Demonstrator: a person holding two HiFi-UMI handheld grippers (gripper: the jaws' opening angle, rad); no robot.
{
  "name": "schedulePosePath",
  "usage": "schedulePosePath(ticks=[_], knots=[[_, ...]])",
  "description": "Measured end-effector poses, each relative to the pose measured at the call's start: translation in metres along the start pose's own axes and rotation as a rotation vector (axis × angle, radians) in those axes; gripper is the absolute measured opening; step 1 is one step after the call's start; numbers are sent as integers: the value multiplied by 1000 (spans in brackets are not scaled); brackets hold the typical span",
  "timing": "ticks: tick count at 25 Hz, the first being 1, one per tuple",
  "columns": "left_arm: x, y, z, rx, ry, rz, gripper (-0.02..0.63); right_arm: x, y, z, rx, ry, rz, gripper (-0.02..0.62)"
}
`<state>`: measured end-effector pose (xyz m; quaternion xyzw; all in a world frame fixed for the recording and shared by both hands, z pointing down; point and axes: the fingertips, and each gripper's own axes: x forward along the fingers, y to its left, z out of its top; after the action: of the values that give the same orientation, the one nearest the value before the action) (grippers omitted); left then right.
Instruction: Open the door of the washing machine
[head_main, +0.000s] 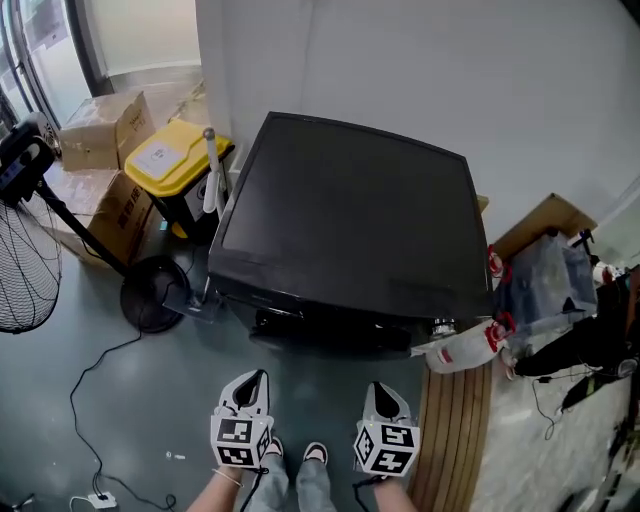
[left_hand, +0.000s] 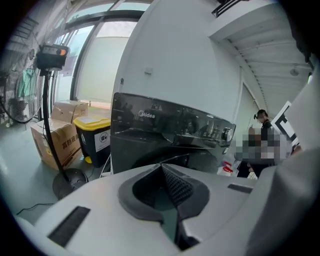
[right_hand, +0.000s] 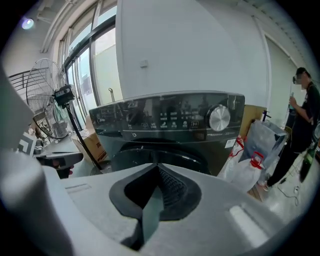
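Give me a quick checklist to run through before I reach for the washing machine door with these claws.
1. The washing machine door is closed and faces both claws: ok.
2. The left claw has its jaws together with nothing between them: not ok for gripping, open it first.
3. The right claw has its jaws together and is empty: not ok, same fix.
4. Place of the door handle: cannot tell, since the claw bodies cover the lower door.
5. The floor between the claws and the machine front has nothing on it: ok.
6. The white bag lies by the machine's right front corner. Whether the door swings past it: cannot tell.
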<state>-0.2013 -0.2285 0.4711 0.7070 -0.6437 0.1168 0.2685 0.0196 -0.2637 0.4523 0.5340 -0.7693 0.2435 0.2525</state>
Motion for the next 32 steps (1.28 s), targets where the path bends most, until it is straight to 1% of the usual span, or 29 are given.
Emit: schedulePosePath(ticks=[3, 7, 12, 15, 17, 21, 25, 29, 32], knots=[[22, 21, -24, -30, 0, 31, 5, 31, 0, -24, 27, 15, 9, 5], [44, 44, -63, -69, -1, 56, 5, 63, -2, -61, 34, 36, 5, 5], [65, 66, -99, -72, -17, 78, 5, 94, 0, -97, 68, 44, 4, 5], [73, 72, -120, -73, -22, 83, 5, 105, -3, -112, 87, 38, -3, 5], [77, 74, -131, -74, -23, 84, 5, 110, -7, -120, 81, 40, -8, 5], [79, 78, -142, -75, -21, 85, 5, 113, -10, -127, 49, 44, -14, 5], [75, 82, -144, -66, -25, 75, 5, 111, -9, -130, 54, 45, -22, 5], [71, 85, -135, -93, -62, 42, 6, 110, -2, -129, 64, 47, -15, 5], [73, 84, -131, -89, -65, 13, 6, 109, 2, -128, 62, 46, -12, 5]])
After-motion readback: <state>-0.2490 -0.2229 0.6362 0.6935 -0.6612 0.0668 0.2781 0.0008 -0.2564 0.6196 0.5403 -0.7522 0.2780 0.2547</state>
